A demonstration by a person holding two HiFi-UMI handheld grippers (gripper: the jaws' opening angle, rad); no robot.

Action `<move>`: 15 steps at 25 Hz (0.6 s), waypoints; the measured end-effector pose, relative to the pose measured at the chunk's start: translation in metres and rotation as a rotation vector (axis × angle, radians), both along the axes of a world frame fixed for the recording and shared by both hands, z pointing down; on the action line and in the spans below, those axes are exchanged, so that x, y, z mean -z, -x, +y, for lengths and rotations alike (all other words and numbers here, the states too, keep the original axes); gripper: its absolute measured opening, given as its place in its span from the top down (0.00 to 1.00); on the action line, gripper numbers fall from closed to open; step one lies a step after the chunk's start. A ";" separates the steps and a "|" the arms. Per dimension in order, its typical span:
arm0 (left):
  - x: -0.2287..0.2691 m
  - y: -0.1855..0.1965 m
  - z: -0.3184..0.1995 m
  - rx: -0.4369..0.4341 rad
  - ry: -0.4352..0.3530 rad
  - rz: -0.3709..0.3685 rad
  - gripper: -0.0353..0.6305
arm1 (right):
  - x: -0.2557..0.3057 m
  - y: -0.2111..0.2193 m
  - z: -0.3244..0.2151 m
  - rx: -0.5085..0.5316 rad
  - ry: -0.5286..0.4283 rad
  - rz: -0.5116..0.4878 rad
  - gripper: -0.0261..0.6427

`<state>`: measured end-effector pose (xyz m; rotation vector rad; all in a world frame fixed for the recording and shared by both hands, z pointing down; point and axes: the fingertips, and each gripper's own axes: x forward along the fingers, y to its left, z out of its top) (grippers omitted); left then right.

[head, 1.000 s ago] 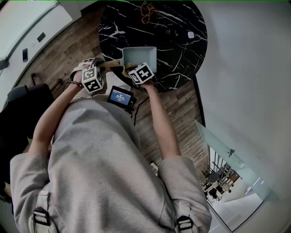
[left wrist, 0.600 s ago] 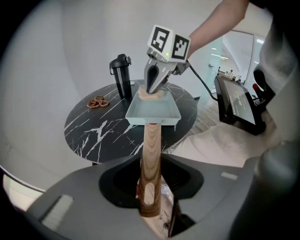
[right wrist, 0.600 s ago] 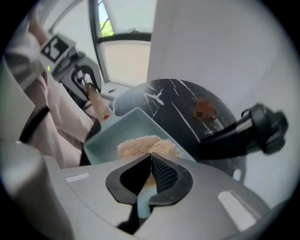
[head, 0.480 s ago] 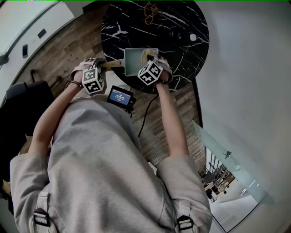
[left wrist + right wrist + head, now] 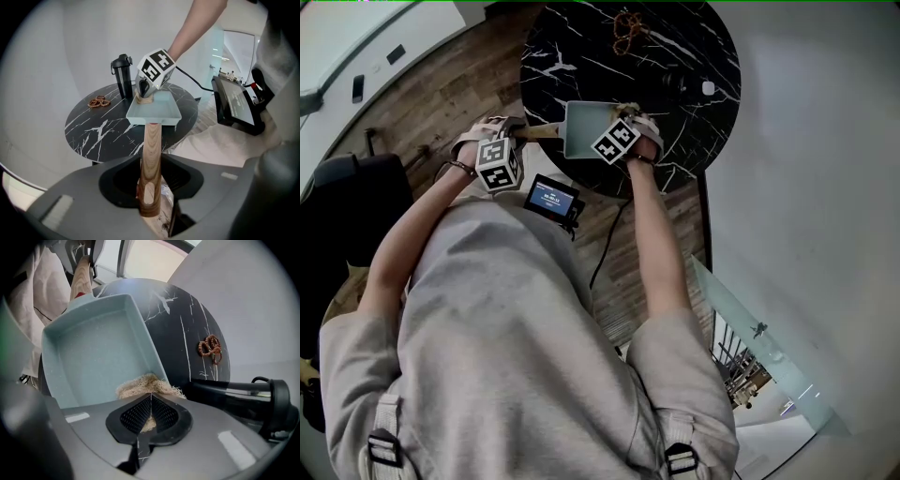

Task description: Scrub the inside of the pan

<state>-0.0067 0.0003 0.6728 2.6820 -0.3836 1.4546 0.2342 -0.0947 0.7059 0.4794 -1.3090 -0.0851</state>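
In pan (image 5: 89, 357) corner | fibre scrubber (image 5: 145, 383) beside wall | pan floor bare

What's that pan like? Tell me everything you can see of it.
The pan is shallow, rectangular, pale blue-green, with upright walls and a finely speckled inside. A wooden handle with a hole at its end juts from one side. It appears to rest near the edge of the black marbled table. The left gripper clamps the handle; the right gripper, shut, presses a straw-coloured scrubber against its floor by one wall.
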 end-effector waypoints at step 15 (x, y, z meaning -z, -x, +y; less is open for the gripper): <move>-0.007 0.000 0.003 0.035 0.106 -0.036 0.74 | -0.003 -0.007 0.042 -0.141 0.118 -0.066 0.94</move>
